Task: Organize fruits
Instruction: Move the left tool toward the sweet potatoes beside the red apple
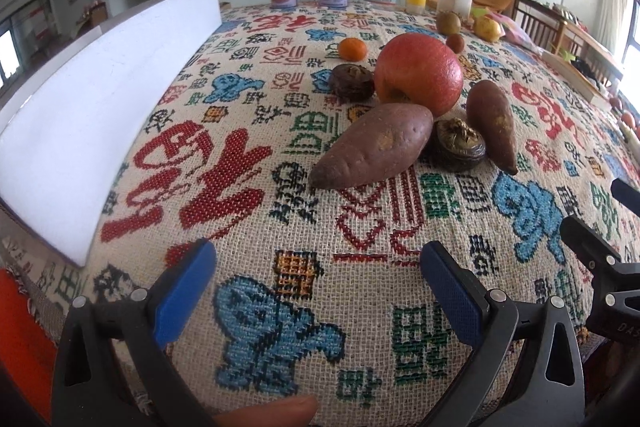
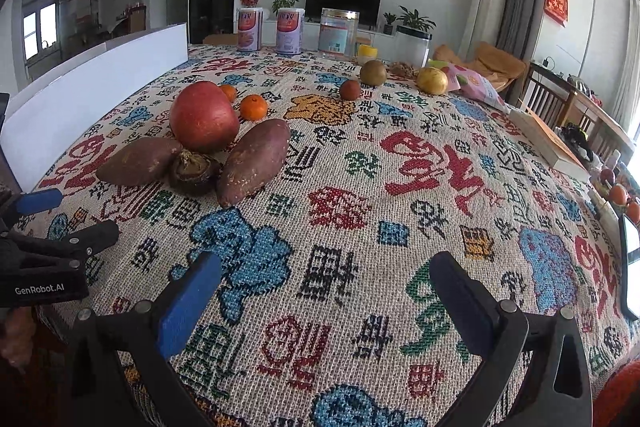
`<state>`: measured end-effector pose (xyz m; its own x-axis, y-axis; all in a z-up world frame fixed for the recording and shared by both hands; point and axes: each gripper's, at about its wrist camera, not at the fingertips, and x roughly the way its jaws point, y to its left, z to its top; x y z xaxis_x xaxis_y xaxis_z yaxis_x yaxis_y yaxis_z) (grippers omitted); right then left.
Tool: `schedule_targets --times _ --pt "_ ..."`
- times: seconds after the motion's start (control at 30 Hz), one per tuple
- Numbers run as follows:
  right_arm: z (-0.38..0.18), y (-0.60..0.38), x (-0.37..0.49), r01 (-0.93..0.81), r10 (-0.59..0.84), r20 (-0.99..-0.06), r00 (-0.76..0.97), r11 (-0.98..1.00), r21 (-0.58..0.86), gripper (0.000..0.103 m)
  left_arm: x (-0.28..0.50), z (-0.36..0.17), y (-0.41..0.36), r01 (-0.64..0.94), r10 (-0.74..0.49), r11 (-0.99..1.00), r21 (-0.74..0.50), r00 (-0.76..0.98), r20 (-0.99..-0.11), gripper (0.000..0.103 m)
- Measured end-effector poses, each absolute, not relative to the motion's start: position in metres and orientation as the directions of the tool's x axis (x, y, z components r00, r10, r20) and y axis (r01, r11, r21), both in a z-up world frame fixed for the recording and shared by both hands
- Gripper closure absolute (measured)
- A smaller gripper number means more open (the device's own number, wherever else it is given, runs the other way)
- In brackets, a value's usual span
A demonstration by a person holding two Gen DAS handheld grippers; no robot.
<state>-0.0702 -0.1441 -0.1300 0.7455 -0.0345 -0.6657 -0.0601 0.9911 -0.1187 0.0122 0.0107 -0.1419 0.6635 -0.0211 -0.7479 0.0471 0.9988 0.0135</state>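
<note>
A big red apple [image 1: 418, 73] [image 2: 203, 117] sits in a cluster with two sweet potatoes [image 1: 374, 145] [image 2: 256, 161], the other [image 1: 493, 123] [image 2: 138, 161], and dark brown round fruits [image 1: 460, 145] [image 2: 194, 169]. A small orange [image 1: 352, 49] [image 2: 253, 107] lies behind the cluster, with a second one [image 2: 228, 92] partly hidden by the apple. Further back are a small brown fruit [image 2: 350, 89], a kiwi-like fruit [image 2: 373, 73] and a yellow fruit [image 2: 432, 80]. My left gripper [image 1: 318, 263] stands open near the table's front edge, well short of the cluster. My right gripper [image 2: 326, 275] is open over bare cloth, right of the cluster.
A patterned woven cloth [image 2: 400, 187] covers the table. A white board [image 1: 100, 95] stands along the left edge. Cans [image 2: 250, 29], jars [image 2: 338, 33] and a snack bag [image 2: 476, 83] line the back. A book [image 2: 548, 139] and small fruits [image 2: 618, 195] lie at the right edge.
</note>
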Motion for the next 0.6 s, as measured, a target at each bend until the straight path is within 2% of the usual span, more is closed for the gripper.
schedule_targets --times 0.2,0.6 --pt "-0.145 -0.152 -0.063 -0.052 -0.031 -0.710 0.704 0.994 -0.094 0.000 0.014 -0.144 0.014 0.053 -0.035 0.999 0.000 0.663 -0.748 0.000" --pt "-0.148 -0.155 -0.059 -0.045 -0.026 -0.711 0.703 0.996 -0.081 0.000 0.012 -0.144 0.014 0.065 -0.042 0.998 0.002 0.666 -0.745 0.000"
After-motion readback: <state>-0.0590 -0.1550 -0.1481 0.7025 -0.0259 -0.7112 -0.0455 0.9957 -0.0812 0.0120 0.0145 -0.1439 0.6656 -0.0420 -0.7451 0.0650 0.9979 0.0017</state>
